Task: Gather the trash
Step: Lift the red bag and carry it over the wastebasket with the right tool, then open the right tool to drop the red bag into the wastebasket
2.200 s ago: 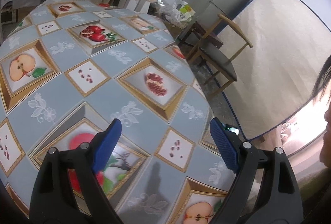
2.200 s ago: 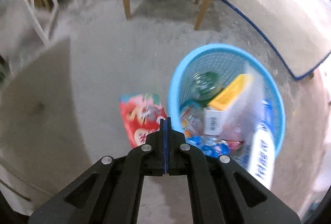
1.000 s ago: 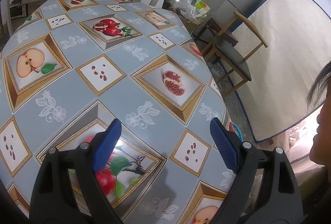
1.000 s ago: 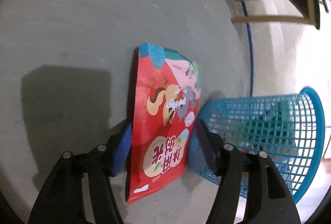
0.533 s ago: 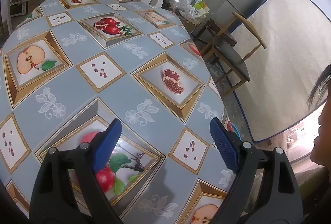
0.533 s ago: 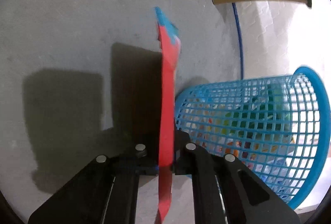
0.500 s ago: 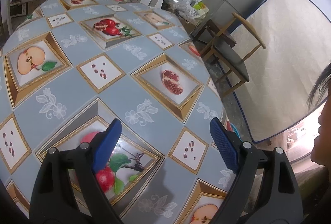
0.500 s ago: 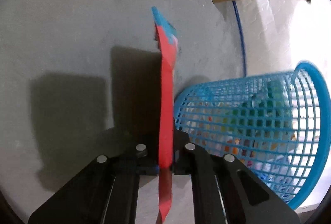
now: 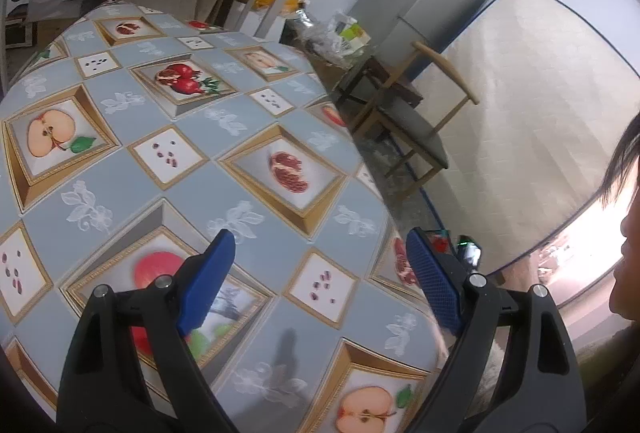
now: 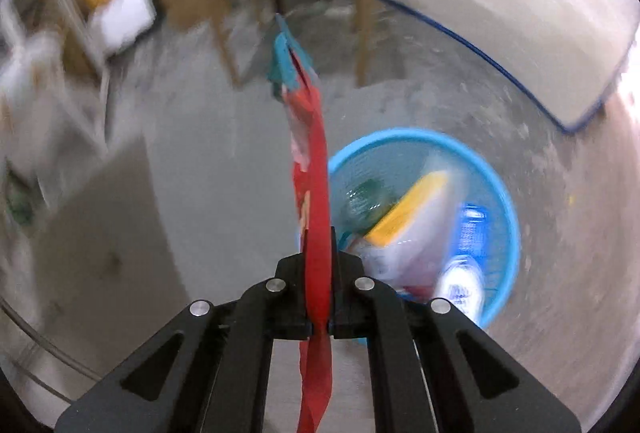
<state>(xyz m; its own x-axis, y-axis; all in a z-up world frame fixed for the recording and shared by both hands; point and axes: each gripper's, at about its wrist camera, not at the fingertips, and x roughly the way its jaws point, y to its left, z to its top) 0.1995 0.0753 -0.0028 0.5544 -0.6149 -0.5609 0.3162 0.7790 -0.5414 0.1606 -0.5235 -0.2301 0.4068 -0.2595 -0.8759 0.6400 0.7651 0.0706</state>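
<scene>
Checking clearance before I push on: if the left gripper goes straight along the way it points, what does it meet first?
Most likely the fruit-print tablecloth: the open left gripper angles down at it with nothing between. How far off is unclear.

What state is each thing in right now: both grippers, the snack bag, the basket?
Left gripper: open, empty, over the fruit-print tablecloth.
Right gripper: shut on the red snack bag.
Red snack bag: pinched edge-on, off the floor.
Blue basket: upright on the floor, already holding trash.
Wooden chair: upright, unoccupied.
</scene>
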